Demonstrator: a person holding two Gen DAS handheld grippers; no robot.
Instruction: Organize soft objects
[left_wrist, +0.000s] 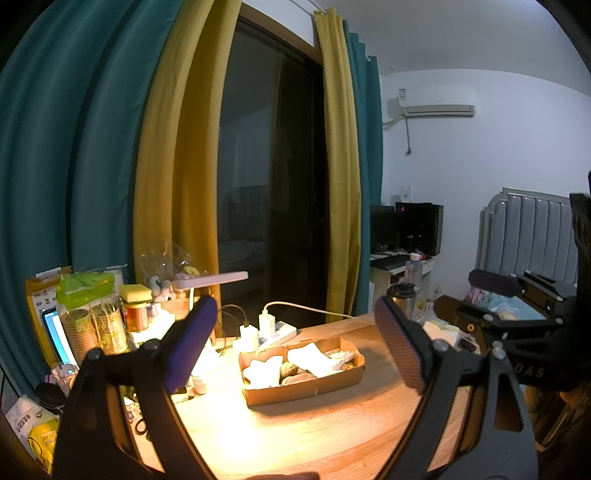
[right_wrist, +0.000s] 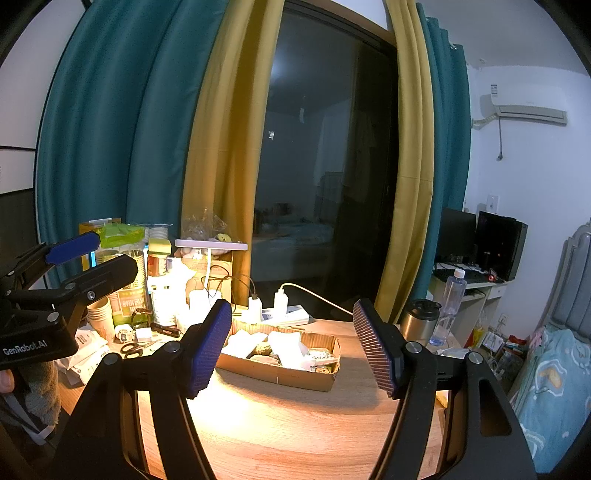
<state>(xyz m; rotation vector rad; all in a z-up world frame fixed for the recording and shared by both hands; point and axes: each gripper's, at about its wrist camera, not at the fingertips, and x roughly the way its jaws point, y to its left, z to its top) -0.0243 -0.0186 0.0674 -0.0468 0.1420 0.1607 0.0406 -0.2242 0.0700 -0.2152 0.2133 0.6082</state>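
Soft objects (left_wrist: 308, 360) sit in a shallow cardboard tray (left_wrist: 306, 387) near the middle of the wooden counter (left_wrist: 295, 435), lit warm by the desk lamp (left_wrist: 212, 278). Tray has a divider: nearer-left section holds white cloth or tissue pieces over some dark rounded lumps (can't tell what they are), far section holds a small speckled packet (right_wrist: 321, 356) and more white material. Some white pieces stick up above the rim.

Left gripper (left_wrist: 295, 350) fingers wide apart, nothing between them, hovering short of the tray, no contact. Right gripper (right_wrist: 291, 349) fingers also apart and empty, tray visible through the gap. Each gripper shows in the other's view, left one (right_wrist: 85, 254) at the left edge, right one (left_wrist: 476, 295) at the right edge.

Clutter at counter's back left: stacked paper cups (left_wrist: 79, 332), a jar (left_wrist: 136, 314) with a yellow sponge on top, green tissue pack (left_wrist: 85, 286). Power strip (left_wrist: 273, 332) with white chargers plugged in sits just behind the tray. Steel mug (right_wrist: 419, 321) and a clear water bottle (right_wrist: 448, 302) stand at the counter's far right (bottle contents unclear). Scissors (right_wrist: 131, 349) lie left of the tray.
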